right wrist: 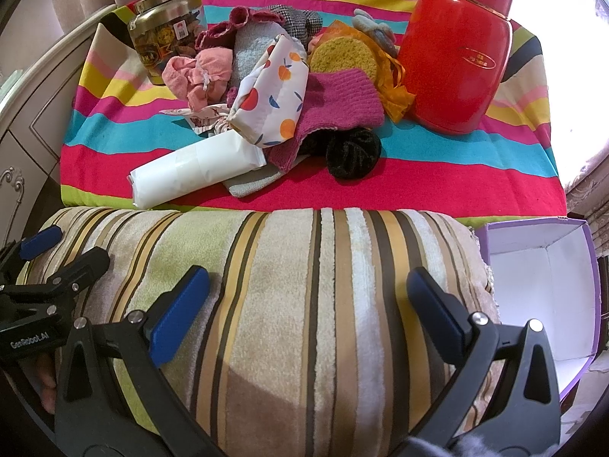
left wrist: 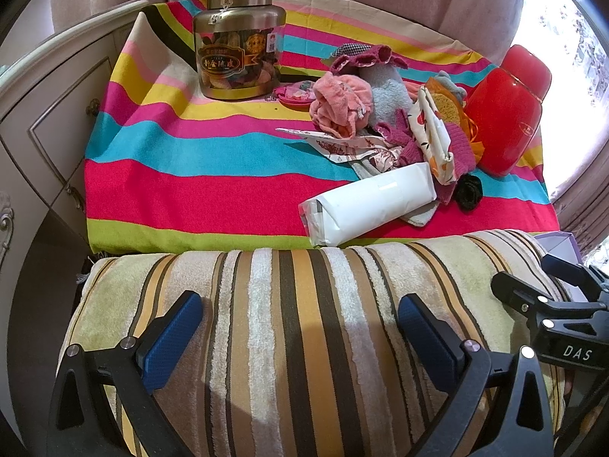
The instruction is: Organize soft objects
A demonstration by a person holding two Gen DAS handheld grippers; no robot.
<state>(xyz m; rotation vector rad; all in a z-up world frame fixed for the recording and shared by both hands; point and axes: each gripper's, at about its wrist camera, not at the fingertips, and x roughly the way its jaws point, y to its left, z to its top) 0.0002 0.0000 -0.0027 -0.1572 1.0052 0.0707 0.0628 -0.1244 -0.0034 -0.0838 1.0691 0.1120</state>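
A heap of soft things lies on the striped cloth: a pink cloth [left wrist: 338, 104], a grey plush [left wrist: 388, 91], a fruit-print pouch [right wrist: 272, 95], a magenta knit cloth [right wrist: 338, 101], a yellow sponge [right wrist: 344, 55] and a black scrunchie [right wrist: 352, 150]. A white tissue pack [left wrist: 365, 205] lies at its front. My left gripper [left wrist: 300, 316] is open over a striped towel-covered cushion [left wrist: 304, 304], short of the heap. My right gripper [right wrist: 308, 297] is open over the same cushion [right wrist: 289, 285], beside the left gripper [right wrist: 64, 251]. No finger holds anything.
A gold-lidded jar [left wrist: 238, 45] stands at the back left and a red canister [right wrist: 456, 57] at the right of the heap. An open purple box [right wrist: 540, 285] with a white inside sits right of the cushion. A white cabinet [left wrist: 49, 114] stands at the left, curtains behind.
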